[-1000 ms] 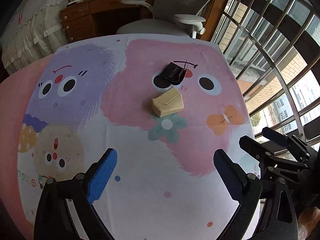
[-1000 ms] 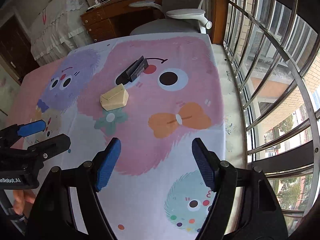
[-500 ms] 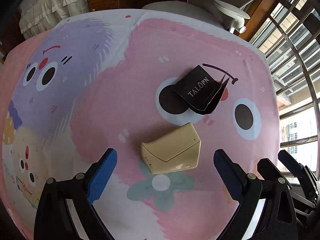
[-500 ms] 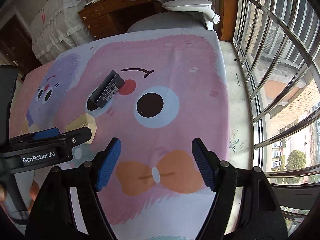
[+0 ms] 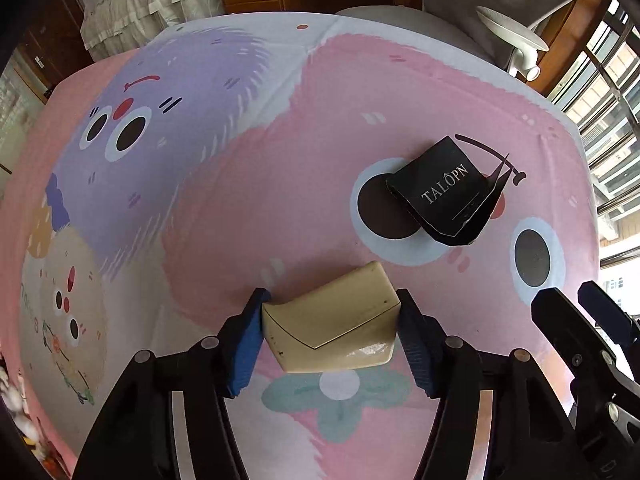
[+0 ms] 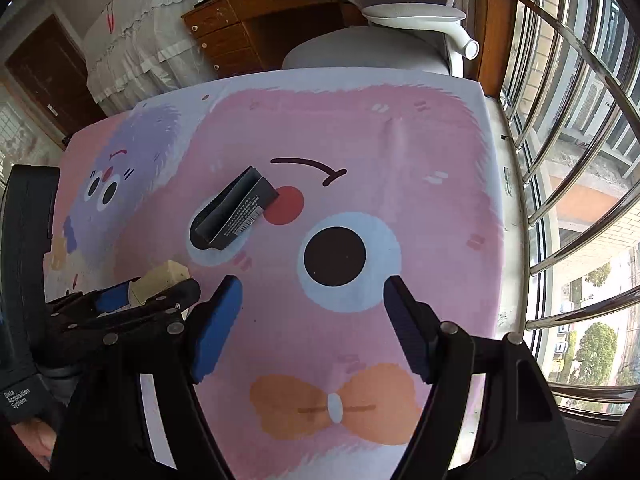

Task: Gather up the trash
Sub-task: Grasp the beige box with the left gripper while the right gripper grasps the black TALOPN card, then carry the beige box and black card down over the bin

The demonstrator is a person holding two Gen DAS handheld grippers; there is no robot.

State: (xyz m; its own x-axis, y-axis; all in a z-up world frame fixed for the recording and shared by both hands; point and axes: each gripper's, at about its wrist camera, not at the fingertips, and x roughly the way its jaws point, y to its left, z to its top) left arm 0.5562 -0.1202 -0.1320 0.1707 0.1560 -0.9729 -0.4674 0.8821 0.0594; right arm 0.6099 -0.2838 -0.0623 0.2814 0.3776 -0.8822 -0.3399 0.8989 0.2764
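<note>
Left gripper: its blue pads are pinching the beige box from both sides, one pad pressing on each end of it.
Beige box: it is sitting squarely between the left gripper's fingers, resting on the tabletop with its folded flap facing up; in the right wrist view only a corner of it is showing behind the left gripper's fingers.
Black carton: it is lying ahead of the left gripper and off to its right, well apart from the beige box, its printed TALOPN face turning upward and a torn flap sticking up at the far end. From the right gripper it is lying ahead and to the left, barcode side showing.
Right gripper: its fingers are standing spread wide with nothing between them, hovering over the tabletop just right of the left gripper.
Tabletop: a cartoon-print cloth is covering it.
</note>
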